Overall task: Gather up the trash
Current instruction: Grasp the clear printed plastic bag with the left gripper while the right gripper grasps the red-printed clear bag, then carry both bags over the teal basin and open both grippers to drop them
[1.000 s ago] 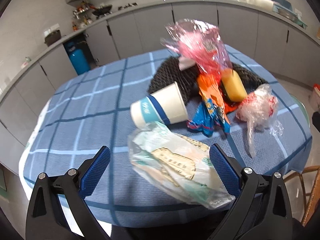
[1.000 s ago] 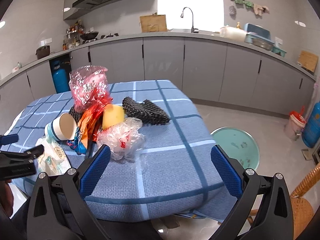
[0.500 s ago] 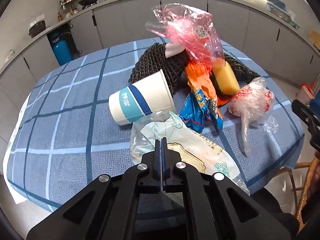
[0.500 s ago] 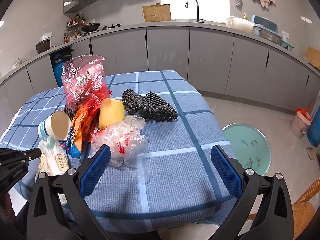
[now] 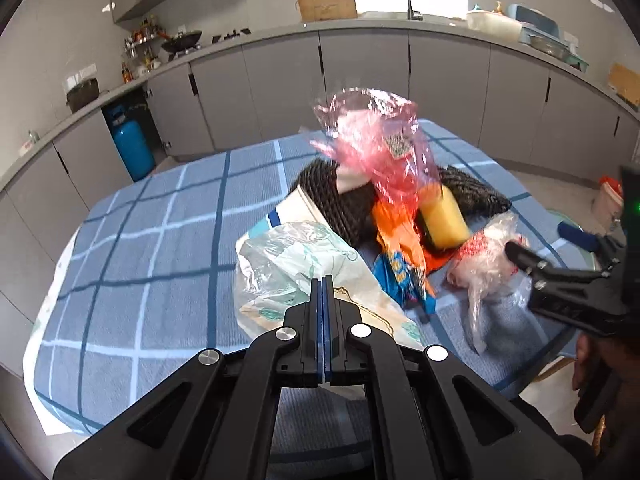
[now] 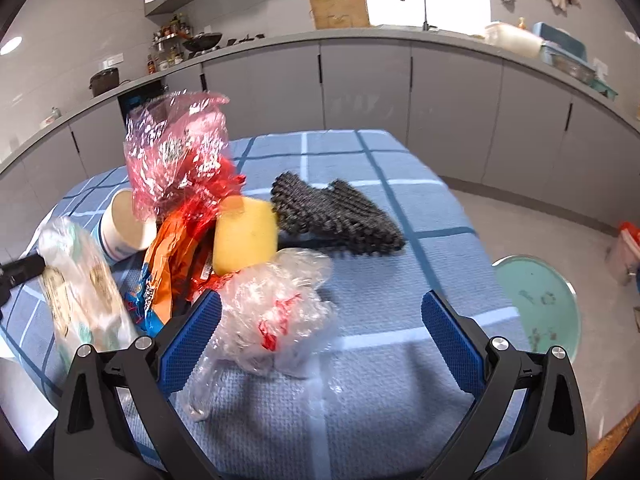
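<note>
My left gripper [image 5: 322, 280] is shut on a white and green plastic bag [image 5: 296, 264] and holds it up off the blue checked tablecloth [image 5: 160, 264]; the bag also shows in the right wrist view [image 6: 80, 280]. My right gripper [image 6: 320, 312] is open around a crumpled clear plastic bag with red print [image 6: 280, 312], which lies on the cloth. Behind lie a paper cup [image 6: 124, 228], an orange and blue snack wrapper [image 6: 168, 272], a yellow sponge [image 6: 245, 236], a pink cellophane wrap [image 6: 176, 156] and a black mesh cloth [image 6: 336, 216].
A teal round bin [image 6: 536, 300] stands on the floor right of the table. A white bin with a red lid [image 5: 608, 200] stands further right. Grey kitchen cabinets [image 6: 368, 80] line the back. A wicker chair edge [image 6: 616, 432] shows at lower right.
My left gripper shut on the white and green bag and lifted it. My right gripper moved forward and now straddles the clear plastic bag.
</note>
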Demonstrator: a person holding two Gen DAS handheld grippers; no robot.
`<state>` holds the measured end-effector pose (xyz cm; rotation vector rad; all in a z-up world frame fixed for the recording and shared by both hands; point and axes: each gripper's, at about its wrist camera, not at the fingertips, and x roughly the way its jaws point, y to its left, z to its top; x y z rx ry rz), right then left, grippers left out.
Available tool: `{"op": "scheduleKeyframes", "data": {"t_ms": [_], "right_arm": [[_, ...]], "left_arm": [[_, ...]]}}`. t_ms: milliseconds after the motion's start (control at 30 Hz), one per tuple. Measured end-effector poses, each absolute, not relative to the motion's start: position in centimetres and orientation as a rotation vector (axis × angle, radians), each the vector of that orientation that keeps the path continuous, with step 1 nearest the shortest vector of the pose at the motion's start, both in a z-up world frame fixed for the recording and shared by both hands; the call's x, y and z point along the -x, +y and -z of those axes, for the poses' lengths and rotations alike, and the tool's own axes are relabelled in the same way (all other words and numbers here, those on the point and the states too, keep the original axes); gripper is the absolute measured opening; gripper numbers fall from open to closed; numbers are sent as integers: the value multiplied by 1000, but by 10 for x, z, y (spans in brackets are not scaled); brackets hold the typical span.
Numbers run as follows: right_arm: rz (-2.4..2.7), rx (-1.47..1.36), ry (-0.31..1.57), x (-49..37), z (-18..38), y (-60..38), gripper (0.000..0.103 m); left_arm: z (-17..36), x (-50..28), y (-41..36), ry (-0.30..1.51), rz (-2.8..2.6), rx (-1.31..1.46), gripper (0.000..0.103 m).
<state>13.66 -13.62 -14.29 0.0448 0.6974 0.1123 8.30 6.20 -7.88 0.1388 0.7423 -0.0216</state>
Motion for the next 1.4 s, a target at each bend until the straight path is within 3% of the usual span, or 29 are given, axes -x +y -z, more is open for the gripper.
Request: {"op": "scheduleKeyframes", "data": {"t_ms": [133,200,300,400,967,1400], "right_arm": [[-179,-71,740,-143,152,-134,93],[-223,-91,764,-146,157,-133,73],[-285,-106,785,-146,163,-129,52],[-305,-91,765,-141,159,-126,40],[-292,-152,649,-118,114,-163,35],[-42,-176,568,-113,92,-254,35]], "left_arm": [[67,-87,63,715,19,-135,1],[61,-90,64,706,21,-135,1],[56,-90,60,682,28,-147,2],[50,-90,58,662,39,-142,1],[18,-86,42,562,66,-158,1],[-7,-113,-44,469,231,-229,2]]}}
